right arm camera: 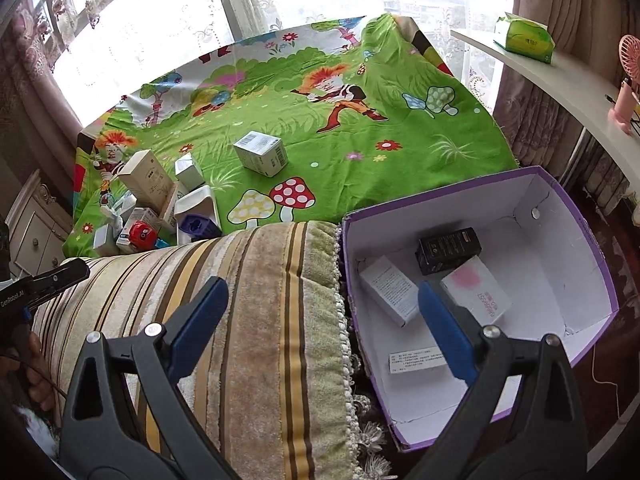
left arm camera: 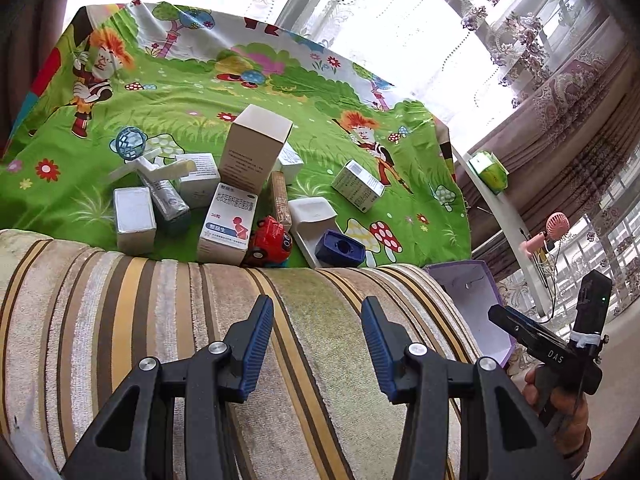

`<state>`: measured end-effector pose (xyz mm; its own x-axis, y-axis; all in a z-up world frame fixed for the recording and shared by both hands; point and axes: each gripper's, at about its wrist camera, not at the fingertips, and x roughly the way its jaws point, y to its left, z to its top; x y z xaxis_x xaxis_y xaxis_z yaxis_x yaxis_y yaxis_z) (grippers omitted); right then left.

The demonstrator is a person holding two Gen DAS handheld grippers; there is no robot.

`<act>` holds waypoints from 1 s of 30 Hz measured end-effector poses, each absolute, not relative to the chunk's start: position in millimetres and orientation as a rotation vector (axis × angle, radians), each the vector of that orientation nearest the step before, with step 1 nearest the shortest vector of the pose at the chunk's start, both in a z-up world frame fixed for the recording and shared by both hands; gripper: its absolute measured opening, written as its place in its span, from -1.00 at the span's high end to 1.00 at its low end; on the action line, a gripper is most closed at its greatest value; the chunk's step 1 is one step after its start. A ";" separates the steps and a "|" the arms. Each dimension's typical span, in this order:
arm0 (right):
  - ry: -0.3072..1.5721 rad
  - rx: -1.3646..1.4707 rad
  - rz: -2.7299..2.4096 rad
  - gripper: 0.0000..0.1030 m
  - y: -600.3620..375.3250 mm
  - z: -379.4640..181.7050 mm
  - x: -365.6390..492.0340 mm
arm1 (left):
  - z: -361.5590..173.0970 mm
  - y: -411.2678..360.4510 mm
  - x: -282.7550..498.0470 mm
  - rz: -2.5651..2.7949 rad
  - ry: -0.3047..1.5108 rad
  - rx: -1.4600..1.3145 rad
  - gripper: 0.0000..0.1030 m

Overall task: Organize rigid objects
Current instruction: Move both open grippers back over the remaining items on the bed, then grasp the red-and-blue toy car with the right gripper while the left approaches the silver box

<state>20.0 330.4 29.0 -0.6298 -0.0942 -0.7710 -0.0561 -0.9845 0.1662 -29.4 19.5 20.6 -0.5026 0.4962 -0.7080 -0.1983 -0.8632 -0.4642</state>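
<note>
**Both grippers empty, the pile waits beyond the cushion**

Nearest you, the left gripper (left arm camera: pixel 317 344) hangs over the striped cushion (left arm camera: pixel 200 320) with its jaws spread and nothing between them. Your right gripper (right arm camera: pixel 322 316) is spread too, one finger above the cushion and the other over the purple storage box (right arm camera: pixel 576 208), which sits just beside the cushion's fringed end. Three cartons already lie in it: a white carton (right arm camera: pixel 390 294), a black carton (right arm camera: pixel 448 250) and a pink-printed carton (right arm camera: pixel 476 294).

Past the cushion, on the green cartoon cloth (left arm camera: pixel 280 92), the remaining items huddle together. At the near edge stand the medicine box (left arm camera: pixel 228 222), the red toy car (left arm camera: pixel 269 242) touching it, the dark blue block (left arm camera: pixel 340 249) and a white tray (left arm camera: pixel 310 220). Behind them rises the tall white box (left arm camera: pixel 256 148). Further right, well apart from the pile, lies a lone small carton (left arm camera: pixel 357 186).

These cartons look light and stiff but thin-walled, so I would judge a hard squeeze could crush them; take each across its narrow faces, near mid-height. The tall box may tip if nudged. The lone carton looks the easiest pick, since nothing crowds it. The car's rounded plastic seems likely to slip, so close across its flat sides.
</note>
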 end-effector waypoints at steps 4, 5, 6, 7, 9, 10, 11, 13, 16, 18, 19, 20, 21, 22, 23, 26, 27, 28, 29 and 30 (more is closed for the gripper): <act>-0.213 1.344 -2.744 -0.88 307.2 26.6 7.9 | 18.2 2.6 -33.9 2.407 -0.480 -1.286 0.08; -0.197 1.344 -2.728 -0.88 301.5 25.7 4.8 | 17.6 -2.1 -35.2 2.418 -0.488 -1.290 0.08; -0.181 1.346 -2.711 -0.88 295.8 25.1 1.5 | 17.0 -7.0 -36.7 2.429 -0.496 -1.294 0.08; -0.166 1.347 -2.698 -0.88 290.5 24.8 -1.0 | 16.2 -11.5 -38.4 2.438 -0.503 -1.301 0.08; -0.135 1.345 -2.669 -0.88 279.7 24.2 -6.8 | 14.5 -21.3 -41.5 2.460 -0.514 -1.315 0.08; -0.119 1.344 -2.655 -0.88 274.8 23.9 -9.5 | 13.6 -25.5 -43.1 2.468 -0.519 -1.320 0.08; -0.102 1.345 -2.644 -0.88 269.9 23.4 -12.2 | 12.7 -29.0 -44.9 2.474 -0.522 -1.327 0.08; -0.068 1.348 -2.619 -0.87 259.6 22.4 -17.9 | 11.0 -34.5 -48.5 2.488 -0.521 -1.344 0.08; -0.019 1.347 -2.574 -0.83 243.4 21.1 -26.5 | 9.6 -40.0 -55.2 2.515 -0.498 -1.369 0.08; 0.006 1.347 -2.544 -0.80 233.0 20.4 -31.9 | 8.4 -43.2 -60.4 2.530 -0.482 -1.389 0.08; 0.015 1.346 -2.525 -0.79 227.7 20.1 -34.9 | 7.6 -44.7 -63.3 2.539 -0.473 -1.403 0.08; 0.023 1.345 -2.504 -0.79 222.3 19.2 -38.2 | 6.6 -46.2 -66.5 2.549 -0.464 -1.419 0.08; 0.035 1.347 -2.489 -0.78 217.1 18.2 -41.4 | 5.2 -48.7 -69.3 2.560 -0.457 -1.438 0.08; 0.054 1.348 -2.475 -0.78 211.3 16.5 -44.6 | 3.6 -50.7 -72.7 2.566 -0.456 -1.456 0.08; 0.071 1.349 -2.459 -0.77 206.0 14.8 -47.8 | 1.8 -52.9 -76.1 2.571 -0.455 -1.473 0.08; 0.119 1.362 -2.404 -0.70 192.7 7.8 -59.8 | -3.2 -55.4 -85.2 2.587 -0.432 -1.516 0.08; 0.133 1.369 -2.387 -0.65 188.5 5.4 -64.1 | -4.8 -56.1 -87.8 2.588 -0.428 -1.527 0.08; 0.149 1.375 -2.371 -0.63 184.1 3.5 -68.2 | -6.0 -56.2 -89.8 2.590 -0.422 -1.538 0.08; 0.168 1.378 -2.356 -0.58 179.7 1.6 -72.3 | -7.6 -56.9 -92.1 2.592 -0.415 -1.549 0.08; 0.188 1.378 -2.342 -0.54 175.1 0.0 -76.2 | -9.0 -57.2 -94.6 2.595 -0.409 -1.559 0.08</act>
<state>-76.2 175.1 0.0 -0.4239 -0.2821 -0.8606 0.4161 -0.9047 0.0916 -94.6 -57.2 -9.0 -0.4764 0.2100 -0.8538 0.0626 -0.9605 -0.2712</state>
